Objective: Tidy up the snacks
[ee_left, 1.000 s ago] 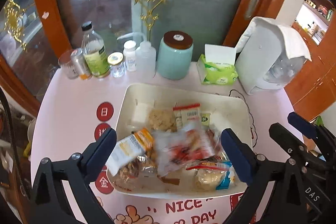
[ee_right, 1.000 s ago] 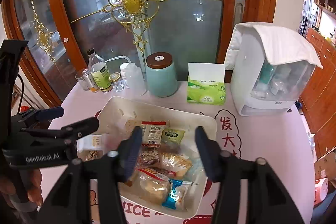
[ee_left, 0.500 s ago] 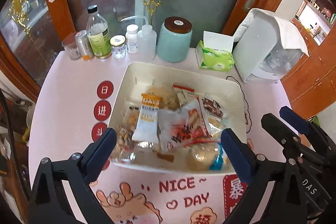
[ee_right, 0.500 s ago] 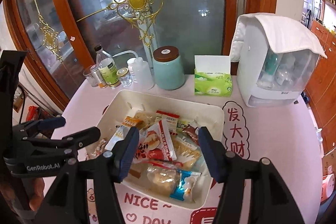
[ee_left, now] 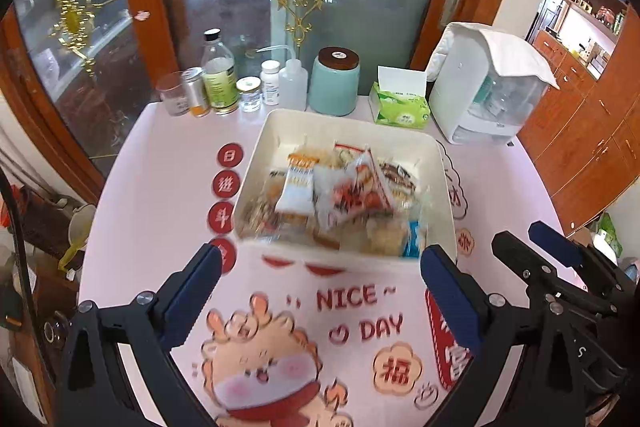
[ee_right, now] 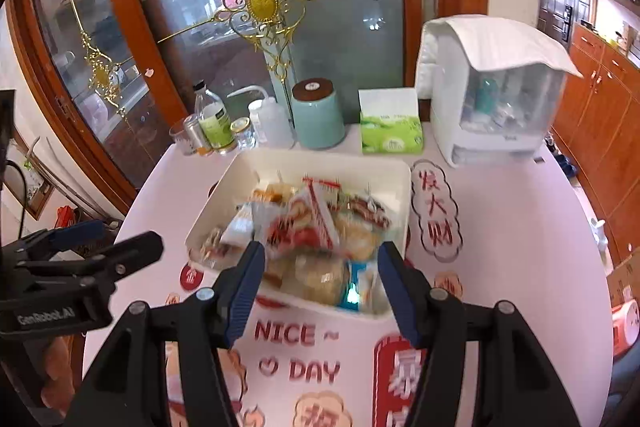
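— Gaping wide with nothing between the pads, the left gripper (ee_left: 320, 291) hangs over the printed tablecloth (ee_left: 160, 187), and the right gripper (ee_right: 320, 287) stands about half open, also empty, at the near rim of the white bin (ee_right: 400, 187).

— What has changed?

— Both have drawn back from the bin; a second ago they hung right over the snack packets (ee_left: 340, 195). The packets all lie heaped inside, so the sorting looks done or paused.

— And around it?

— Behind the bin stand a teal jar (ee_left: 334, 83), a green tissue box (ee_left: 400, 107), a row of bottles (ee_left: 218, 75) and a white appliance (ee_left: 480, 95). Nothing blocks the way back in, though the heap is loose and blurred.
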`<control>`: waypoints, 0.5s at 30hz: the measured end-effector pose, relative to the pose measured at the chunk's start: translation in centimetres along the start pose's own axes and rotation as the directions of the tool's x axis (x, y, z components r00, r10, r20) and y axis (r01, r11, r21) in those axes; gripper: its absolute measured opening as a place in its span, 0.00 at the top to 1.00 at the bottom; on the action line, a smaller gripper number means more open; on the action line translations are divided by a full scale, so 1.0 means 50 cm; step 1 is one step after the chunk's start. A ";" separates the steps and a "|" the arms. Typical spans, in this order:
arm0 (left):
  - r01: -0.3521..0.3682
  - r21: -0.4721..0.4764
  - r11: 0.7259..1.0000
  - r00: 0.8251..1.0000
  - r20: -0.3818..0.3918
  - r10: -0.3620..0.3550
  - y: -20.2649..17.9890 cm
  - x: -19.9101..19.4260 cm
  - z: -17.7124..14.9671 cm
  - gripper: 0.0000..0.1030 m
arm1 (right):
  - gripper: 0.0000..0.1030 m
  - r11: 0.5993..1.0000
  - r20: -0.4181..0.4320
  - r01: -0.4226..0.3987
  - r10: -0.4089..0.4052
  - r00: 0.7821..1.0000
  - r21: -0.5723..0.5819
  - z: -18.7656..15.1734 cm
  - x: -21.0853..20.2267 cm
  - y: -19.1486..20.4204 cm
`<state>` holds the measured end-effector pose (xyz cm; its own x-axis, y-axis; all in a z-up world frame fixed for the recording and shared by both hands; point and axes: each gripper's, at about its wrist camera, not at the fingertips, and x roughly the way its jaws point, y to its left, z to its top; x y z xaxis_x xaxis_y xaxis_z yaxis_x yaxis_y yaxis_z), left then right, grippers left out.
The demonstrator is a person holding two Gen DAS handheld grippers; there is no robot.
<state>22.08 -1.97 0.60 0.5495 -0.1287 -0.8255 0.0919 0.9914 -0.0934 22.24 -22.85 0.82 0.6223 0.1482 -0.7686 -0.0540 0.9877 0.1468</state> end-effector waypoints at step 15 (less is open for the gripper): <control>0.016 0.036 0.999 1.000 0.022 -0.017 0.000 -0.184 -0.289 0.04 | 0.42 0.998 0.004 0.032 -0.032 0.999 0.045 -0.278 -0.209 0.039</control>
<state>5.03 -0.42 0.16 0.5663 -0.1463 -0.8111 0.1305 0.9876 -0.0870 4.80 -21.77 0.47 0.6268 0.1165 -0.7705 0.0010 0.9887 0.1502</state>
